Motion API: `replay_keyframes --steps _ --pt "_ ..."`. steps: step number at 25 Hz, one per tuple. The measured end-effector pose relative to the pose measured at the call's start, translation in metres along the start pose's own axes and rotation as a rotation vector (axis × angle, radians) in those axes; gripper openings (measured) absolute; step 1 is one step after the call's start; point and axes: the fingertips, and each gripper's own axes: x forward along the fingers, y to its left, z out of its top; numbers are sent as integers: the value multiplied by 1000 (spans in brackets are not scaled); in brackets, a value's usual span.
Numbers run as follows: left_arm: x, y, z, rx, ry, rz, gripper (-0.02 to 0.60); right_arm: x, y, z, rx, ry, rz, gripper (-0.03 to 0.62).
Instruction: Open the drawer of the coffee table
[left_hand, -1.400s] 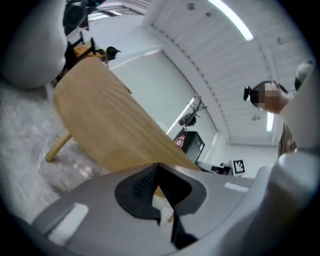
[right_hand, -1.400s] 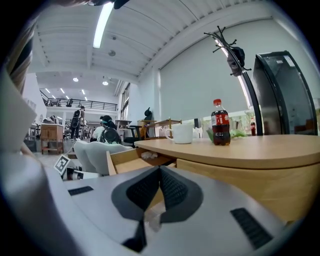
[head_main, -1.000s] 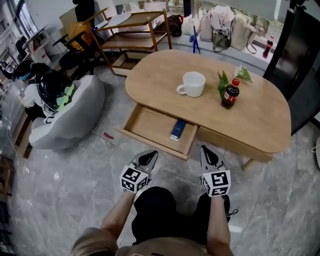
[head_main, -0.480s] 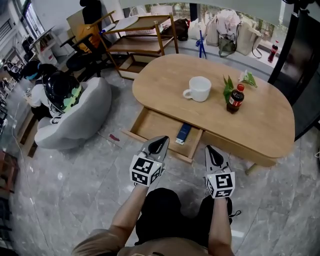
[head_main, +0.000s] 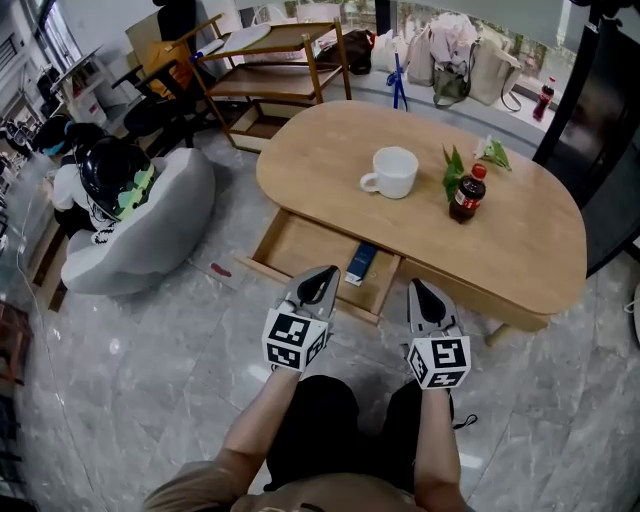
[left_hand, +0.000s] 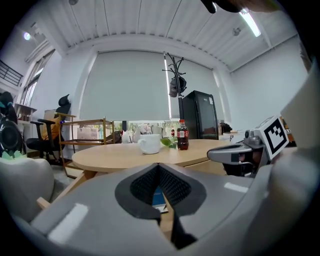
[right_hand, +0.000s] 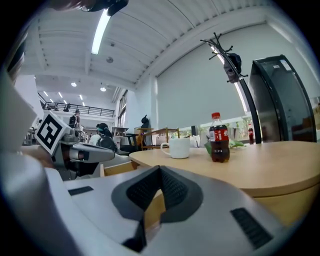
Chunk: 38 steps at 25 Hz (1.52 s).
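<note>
Task thing: The drawer (head_main: 300, 250) hung below the near long edge of the coffee table's surface (head_main: 520, 250), toward its left end. It stood pulled well out, with most of its wooden floor exposed.
Drawer contents: A small blue box (head_main: 360, 264) lay at the right side of the drawer, partly under the surface's near edge.
Left gripper (head_main: 321, 274): The fingers were pressed together and pinched nothing. The tip was raised in front of the drawer's front panel, and no contact with it could be seen.
Right gripper (head_main: 418, 291): The fingers were pressed together and empty. It was level with the left gripper, in front of the near edge and just right of the drawer.
On the surface: A white mug (head_main: 392, 171) stood near the middle. A cola bottle (head_main: 463, 192) and a green sprig (head_main: 447, 165) stood toward the right end. All were well apart from both grippers.
Done: The drawer appeared fully opened, so the task was judged essentially complete.
Left: No further pull seemed to be needed, and neither gripper held the drawer.
</note>
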Motion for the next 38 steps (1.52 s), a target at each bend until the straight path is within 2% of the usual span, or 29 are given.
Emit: replay_keyframes --steps 5,10,14,21,27,31,38 --pt "1 5 -5 -10 16 5 5 4 -1 -8 -7 9 -16 5" --pt "0 6 -11 -3 33 -5 5 10 5 -14 0 25 3 5" --pt "0 8 -12 6 41 -14 6 15 9 -17 -41 48 10 5" --pt "6 13 -6 -9 37 -41 5 24 8 -8 -32 35 5 5" --pt "13 18 -1 -37 69 -51 5 29 9 -3 -33 63 17 5" --pt "3 21 26 -58 103 -63 5 25 10 25 -13 82 4 5" --pt "-25 28 104 -98 165 -58 6 14 17 122 -2 112 11 5"
